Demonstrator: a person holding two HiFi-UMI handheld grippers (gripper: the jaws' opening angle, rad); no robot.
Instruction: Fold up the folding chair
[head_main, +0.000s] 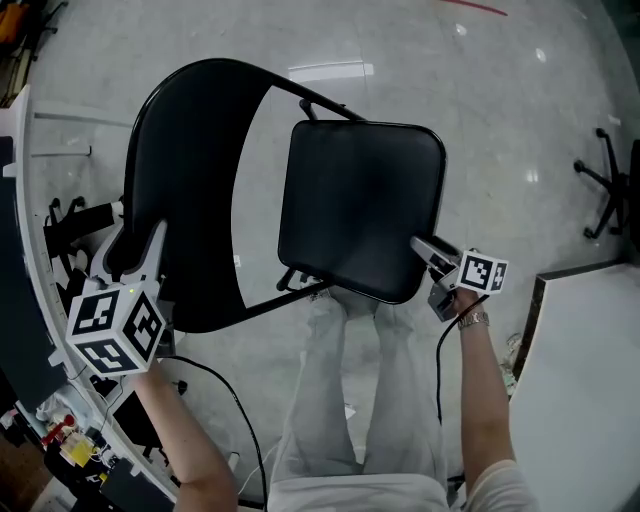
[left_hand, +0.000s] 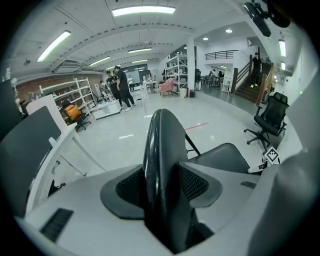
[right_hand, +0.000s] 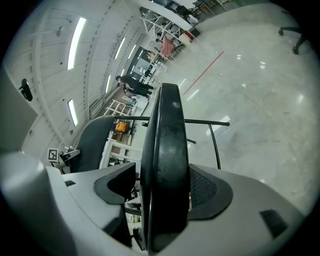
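Observation:
A black folding chair stands on the floor in front of me. Its backrest (head_main: 185, 190) curves at the left of the head view and its padded seat (head_main: 360, 205) lies tilted at the middle. My left gripper (head_main: 140, 250) is shut on the backrest's edge (left_hand: 162, 165), which fills the gap between both jaws. My right gripper (head_main: 425, 250) is shut on the seat's near right edge (right_hand: 167, 165). The seat (left_hand: 225, 156) and the right gripper's marker cube (left_hand: 271, 155) also show in the left gripper view. The backrest (right_hand: 92, 142) shows at the left of the right gripper view.
A white desk (head_main: 590, 370) stands at my right, and a curved white desk edge (head_main: 40, 230) with cables and clutter runs along my left. An office chair base (head_main: 605, 190) sits at far right. My legs (head_main: 350, 400) are just behind the chair. Shiny grey floor (head_main: 500, 120) surrounds it.

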